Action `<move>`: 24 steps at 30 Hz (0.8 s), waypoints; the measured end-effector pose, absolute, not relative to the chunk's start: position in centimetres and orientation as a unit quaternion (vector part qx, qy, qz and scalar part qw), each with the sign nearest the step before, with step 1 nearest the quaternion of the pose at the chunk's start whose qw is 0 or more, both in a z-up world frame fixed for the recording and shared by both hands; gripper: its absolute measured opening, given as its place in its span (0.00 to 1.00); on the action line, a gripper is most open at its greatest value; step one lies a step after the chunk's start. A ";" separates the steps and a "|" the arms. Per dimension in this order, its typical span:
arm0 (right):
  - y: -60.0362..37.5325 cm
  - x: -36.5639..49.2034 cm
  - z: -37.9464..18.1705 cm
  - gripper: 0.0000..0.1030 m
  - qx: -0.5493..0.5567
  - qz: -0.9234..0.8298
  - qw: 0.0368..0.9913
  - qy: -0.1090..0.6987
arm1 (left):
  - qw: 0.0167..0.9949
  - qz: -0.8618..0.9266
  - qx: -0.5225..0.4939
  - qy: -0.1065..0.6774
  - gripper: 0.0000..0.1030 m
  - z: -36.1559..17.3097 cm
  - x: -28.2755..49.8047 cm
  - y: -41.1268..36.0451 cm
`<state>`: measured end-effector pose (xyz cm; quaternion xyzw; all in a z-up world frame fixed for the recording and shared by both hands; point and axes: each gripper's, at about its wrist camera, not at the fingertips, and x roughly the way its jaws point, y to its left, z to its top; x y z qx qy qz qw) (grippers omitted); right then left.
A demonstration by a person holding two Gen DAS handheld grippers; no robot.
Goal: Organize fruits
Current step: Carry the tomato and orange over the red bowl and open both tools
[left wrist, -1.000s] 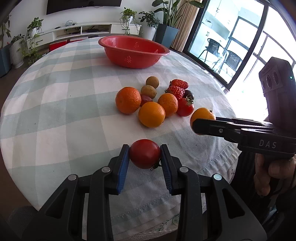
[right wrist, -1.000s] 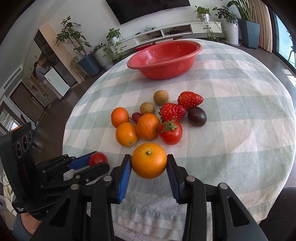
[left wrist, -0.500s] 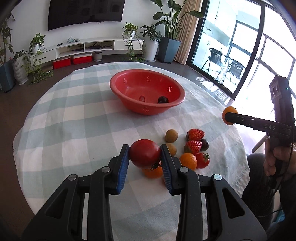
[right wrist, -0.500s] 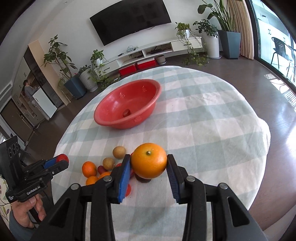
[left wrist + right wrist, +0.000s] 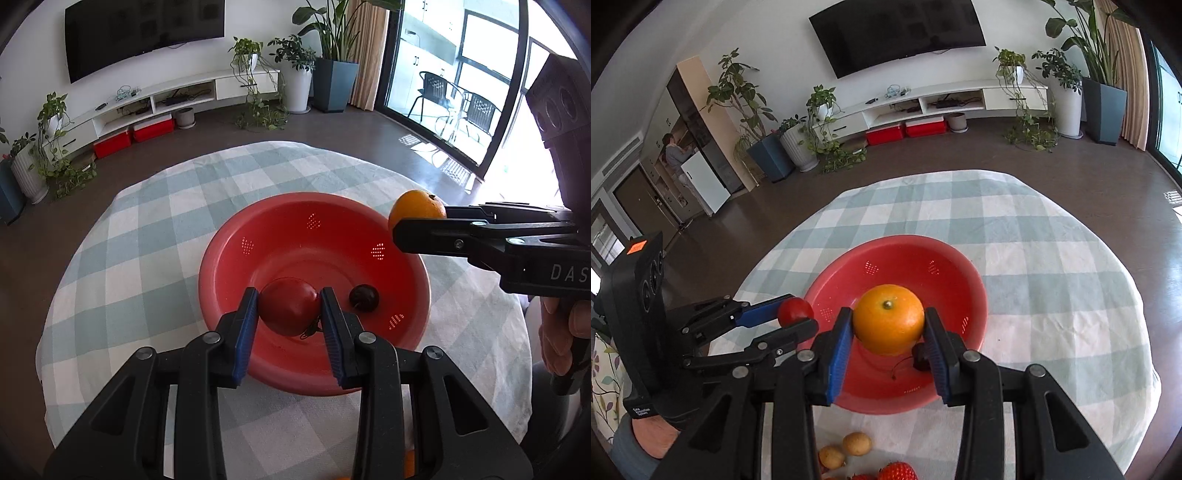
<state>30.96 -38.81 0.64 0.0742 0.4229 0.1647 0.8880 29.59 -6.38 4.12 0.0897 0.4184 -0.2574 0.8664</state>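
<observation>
My left gripper [image 5: 289, 309] is shut on a red tomato [image 5: 289, 305], held over the near side of the red bowl [image 5: 229, 254]. A dark cherry [image 5: 364, 297] lies inside the bowl. My right gripper [image 5: 888, 325] is shut on an orange [image 5: 888, 318] above the same red bowl [image 5: 960, 269]. In the left wrist view the orange [image 5: 416, 206] and right gripper [image 5: 417, 225] hang over the bowl's right rim. In the right wrist view the left gripper [image 5: 792, 317] with its tomato [image 5: 794, 310] sits at the bowl's left rim.
The round table wears a green-and-white checked cloth [image 5: 147, 229]. Small brown fruits [image 5: 855, 443] and strawberries [image 5: 897, 470] lie on the cloth near the front edge in the right wrist view. A hand [image 5: 561, 332] holds the right gripper's handle.
Both grippers have risen and travelled forward from the fruit pile to above the red bowl, each still carrying its fruit.
</observation>
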 end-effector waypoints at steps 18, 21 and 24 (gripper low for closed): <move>-36.2 36.5 -5.7 0.40 0.023 0.145 0.857 0.494 | 0.842 -0.251 0.132 0.458 0.31 -1.8 32.3 -8.9; -35.8 36.4 -5.8 0.40 0.008 0.142 0.858 0.494 | 0.841 -0.253 0.134 0.460 0.31 -2.0 32.2 -9.0; -35.6 36.3 -5.9 0.40 -0.001 0.140 0.858 0.494 | 0.842 -0.252 0.132 0.459 0.31 -1.9 32.3 -9.0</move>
